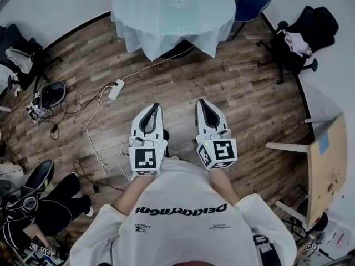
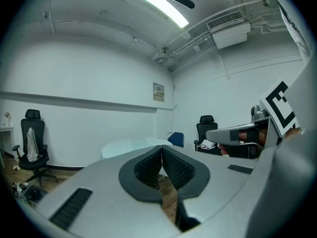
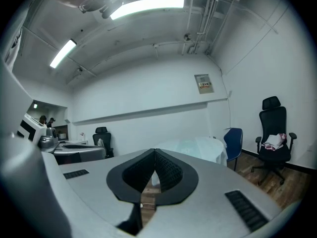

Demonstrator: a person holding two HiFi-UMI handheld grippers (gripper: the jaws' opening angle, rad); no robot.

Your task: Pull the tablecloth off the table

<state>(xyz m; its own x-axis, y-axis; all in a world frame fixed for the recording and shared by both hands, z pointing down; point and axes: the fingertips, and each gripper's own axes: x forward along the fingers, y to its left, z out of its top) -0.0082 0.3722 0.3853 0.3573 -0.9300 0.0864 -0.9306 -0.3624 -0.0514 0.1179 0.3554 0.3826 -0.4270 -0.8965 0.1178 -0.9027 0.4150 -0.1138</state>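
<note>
A pale mint tablecloth (image 1: 173, 13) drapes a round table at the far end of the room, its hem hanging toward the floor. It shows small in the left gripper view (image 2: 132, 147) and the right gripper view (image 3: 195, 147). My left gripper (image 1: 155, 106) and right gripper (image 1: 201, 102) are held side by side in front of the person's chest, well short of the table. Both point toward it. Each pair of jaws is shut with nothing between them, tips meeting in the left gripper view (image 2: 161, 148) and the right gripper view (image 3: 155, 150).
A white power strip (image 1: 116, 88) and cables (image 1: 100, 148) lie on the wood floor between me and the table. A blue chair (image 1: 252, 1) stands behind the table, a black office chair (image 1: 302, 35) to the right, a wooden table (image 1: 327, 165) at the right edge, and bags at left.
</note>
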